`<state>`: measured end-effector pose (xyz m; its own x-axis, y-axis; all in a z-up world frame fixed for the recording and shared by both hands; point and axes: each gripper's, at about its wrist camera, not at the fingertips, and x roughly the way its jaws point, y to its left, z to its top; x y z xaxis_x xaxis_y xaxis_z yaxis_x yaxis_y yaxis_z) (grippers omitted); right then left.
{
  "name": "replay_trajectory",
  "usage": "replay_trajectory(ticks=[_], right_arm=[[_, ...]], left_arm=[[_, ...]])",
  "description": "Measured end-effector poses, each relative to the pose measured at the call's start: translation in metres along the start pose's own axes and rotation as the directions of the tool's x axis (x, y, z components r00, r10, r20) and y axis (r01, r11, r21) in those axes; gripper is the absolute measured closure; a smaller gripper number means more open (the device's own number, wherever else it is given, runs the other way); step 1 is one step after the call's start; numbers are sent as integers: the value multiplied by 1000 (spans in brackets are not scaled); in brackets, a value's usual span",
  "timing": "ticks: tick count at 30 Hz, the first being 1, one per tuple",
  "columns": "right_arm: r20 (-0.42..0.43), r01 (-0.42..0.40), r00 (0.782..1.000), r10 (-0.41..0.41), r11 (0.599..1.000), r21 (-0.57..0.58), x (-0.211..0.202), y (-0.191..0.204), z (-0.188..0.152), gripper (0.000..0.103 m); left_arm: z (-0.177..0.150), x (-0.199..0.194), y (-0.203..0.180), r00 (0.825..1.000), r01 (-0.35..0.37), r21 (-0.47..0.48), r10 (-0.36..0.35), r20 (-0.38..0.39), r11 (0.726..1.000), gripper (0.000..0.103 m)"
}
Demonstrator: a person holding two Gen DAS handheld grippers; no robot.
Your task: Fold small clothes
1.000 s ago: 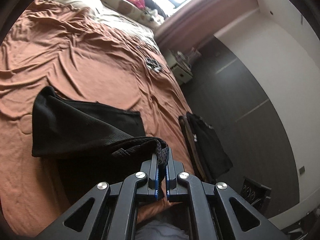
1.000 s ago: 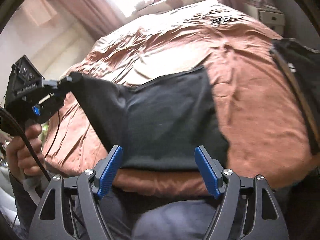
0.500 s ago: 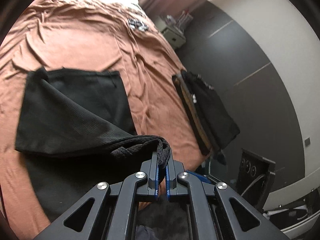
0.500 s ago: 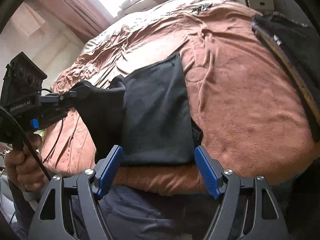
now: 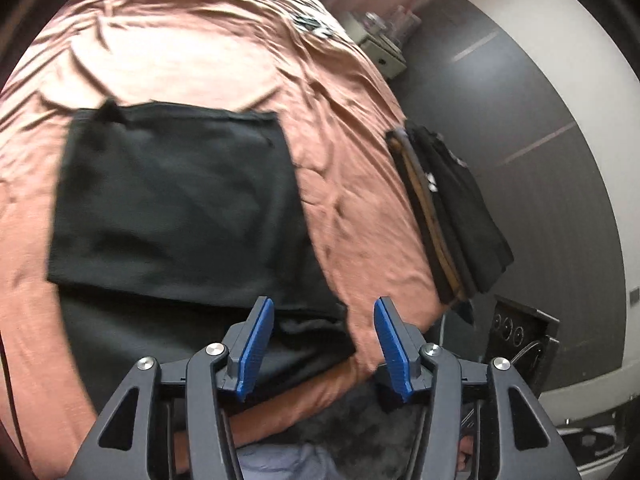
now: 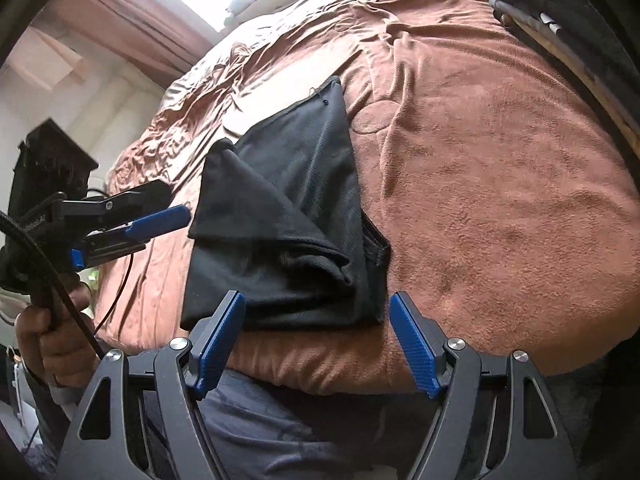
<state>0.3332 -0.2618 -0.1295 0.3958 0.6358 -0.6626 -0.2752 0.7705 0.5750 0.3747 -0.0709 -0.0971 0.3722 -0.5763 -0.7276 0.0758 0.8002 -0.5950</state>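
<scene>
A black garment (image 5: 172, 200) lies folded over on the brown bedspread (image 5: 352, 184) near the bed's front edge. My left gripper (image 5: 324, 344) hovers over its near right corner. Its jaws are opening and the blue pads (image 5: 256, 344) press on nothing. In the right wrist view the garment (image 6: 288, 220) shows a flap folded across it, with a rumpled edge near the front. My right gripper (image 6: 318, 340) stands open just in front of it, nothing between its fingers. The left gripper (image 6: 172, 204) is at the garment's left side, held by a hand (image 6: 52, 344).
A stack of folded dark clothes (image 5: 452, 208) lies along the bed's right edge. A nightstand (image 5: 380, 52) stands beyond the bed, with a black box (image 5: 520, 340) on the floor at right. The person's legs (image 6: 280, 420) press against the bed's front edge.
The left gripper has let go of the garment's edge and its jaws have parted; the flap now lies on the garment. Both grippers have sunk toward the bed.
</scene>
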Motion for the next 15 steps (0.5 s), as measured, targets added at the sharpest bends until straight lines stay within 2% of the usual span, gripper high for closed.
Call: replay_trajectory(ticks=[2,4,9,15], right_arm=[[-6,-3,1000,3,1000,-15,4,3,1,30],[-18,-13,1000,12,999,-41,9,8,3,38],[-41,3,999,-7,995,-95,24,15,13,47],[-95,53,993,-74,978,-202,45,29,22,51]], left_arm=[[2,-15,11,999,-37,-11,37,21,999,49],[1,-28,21,997,-67,-26,68,35,997,49],[1,-60,45,989,-132,-46,135,65,990,49],[-9,-72,76,980,-187,-71,191,54,980,49]])
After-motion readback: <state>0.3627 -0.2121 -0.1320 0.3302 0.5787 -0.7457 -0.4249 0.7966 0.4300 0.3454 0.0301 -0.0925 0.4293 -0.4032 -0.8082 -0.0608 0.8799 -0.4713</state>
